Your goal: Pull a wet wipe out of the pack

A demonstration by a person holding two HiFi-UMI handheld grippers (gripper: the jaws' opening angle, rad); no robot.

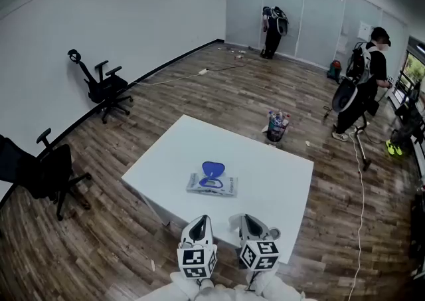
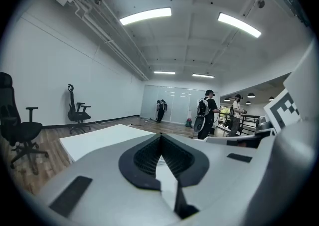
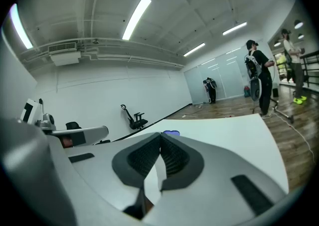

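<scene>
The wet wipe pack point(image 1: 212, 184) lies flat mid-frame on the white worktop point(image 1: 279, 180), its blue lid point(image 1: 212, 171) flipped up, likely to bare the opening. At the lower edge, the left gripper point(image 1: 200, 221) and right gripper point(image 1: 247, 220) hover well short of it, jaws pressed together, empty.

No legible text, numbers or brand in any view. Wet wipe pack point(image 1: 212, 185) on the tabletop point(image 1: 282, 180) has print on its face, too small to read. Marker cubes on the left claw point(image 1: 198, 225) and right claw point(image 1: 250, 224) carry only black-and-white square patterns, no characters. White sheet point(image 1: 365, 30) on the far glass wall: unreadable.
</scene>
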